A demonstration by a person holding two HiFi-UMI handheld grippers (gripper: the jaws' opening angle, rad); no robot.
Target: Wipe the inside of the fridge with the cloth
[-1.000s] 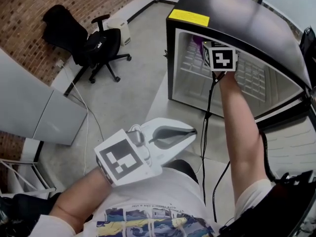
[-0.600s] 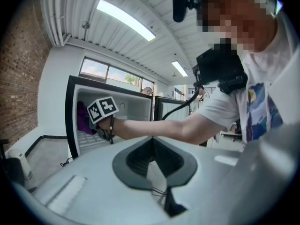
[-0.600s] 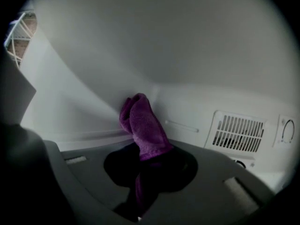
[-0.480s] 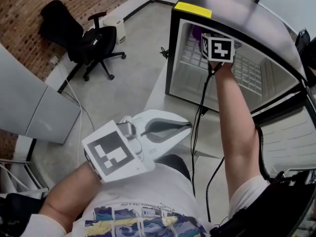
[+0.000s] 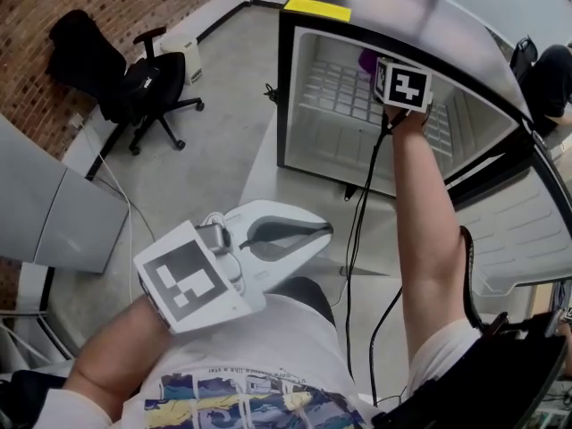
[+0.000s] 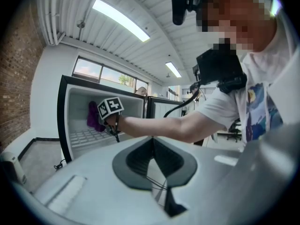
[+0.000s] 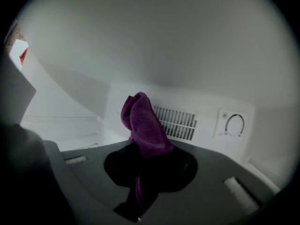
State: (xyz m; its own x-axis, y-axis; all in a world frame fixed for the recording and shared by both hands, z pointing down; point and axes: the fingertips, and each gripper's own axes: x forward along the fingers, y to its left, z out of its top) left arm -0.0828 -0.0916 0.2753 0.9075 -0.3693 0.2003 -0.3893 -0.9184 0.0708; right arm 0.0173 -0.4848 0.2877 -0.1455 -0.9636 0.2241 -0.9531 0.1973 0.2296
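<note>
The right claw (image 7: 145,165) grips the soft, limp-looking cloth (image 7: 143,121) mid-bunch inside the fridge (image 5: 288,96); the left claw (image 6: 153,146) is closed, empty.

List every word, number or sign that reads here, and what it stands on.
None can be read.
Yellow label on the fridge: too small.
Shirt print: blurred.
Dial inside the fridge: no legible marks.
Marker cube: square pattern only, no letters.
</note>
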